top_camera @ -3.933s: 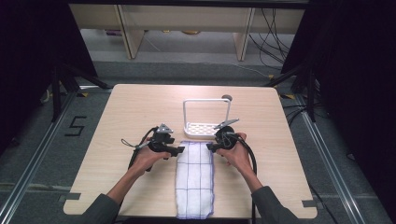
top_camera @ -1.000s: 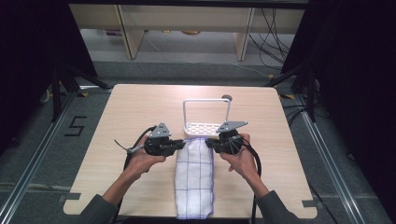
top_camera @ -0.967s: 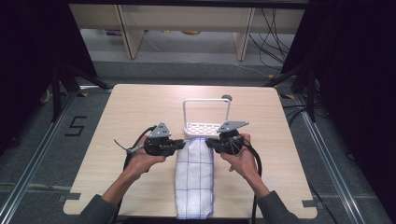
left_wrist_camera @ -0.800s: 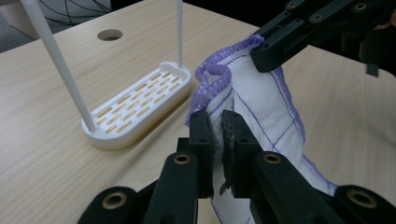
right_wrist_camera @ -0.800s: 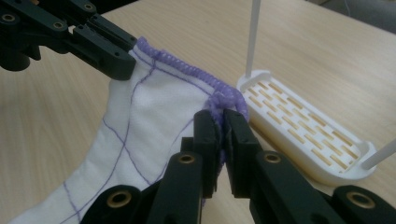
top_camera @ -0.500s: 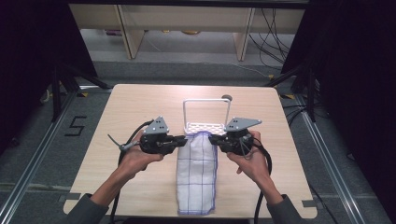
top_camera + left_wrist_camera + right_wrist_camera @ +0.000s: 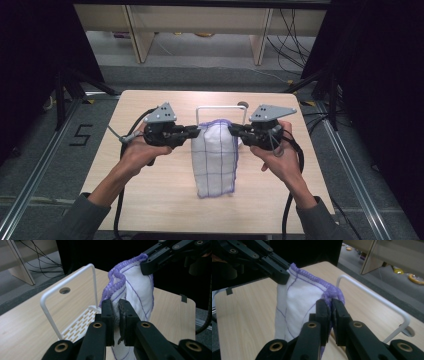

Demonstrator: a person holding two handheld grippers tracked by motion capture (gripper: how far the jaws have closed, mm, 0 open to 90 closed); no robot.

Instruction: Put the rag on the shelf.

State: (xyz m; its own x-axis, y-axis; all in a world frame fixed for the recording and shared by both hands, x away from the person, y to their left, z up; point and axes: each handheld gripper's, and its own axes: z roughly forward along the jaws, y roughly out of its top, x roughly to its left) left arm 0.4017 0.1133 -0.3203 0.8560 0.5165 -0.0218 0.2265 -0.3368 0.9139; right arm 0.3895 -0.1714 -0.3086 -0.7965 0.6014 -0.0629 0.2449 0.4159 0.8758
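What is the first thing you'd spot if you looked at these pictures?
A white cloth with purple lines and a purple edge hangs in the air over the middle of the wooden table. The left gripper and the right gripper each pinch one top corner of it. Just behind it stands a small white wire rack.
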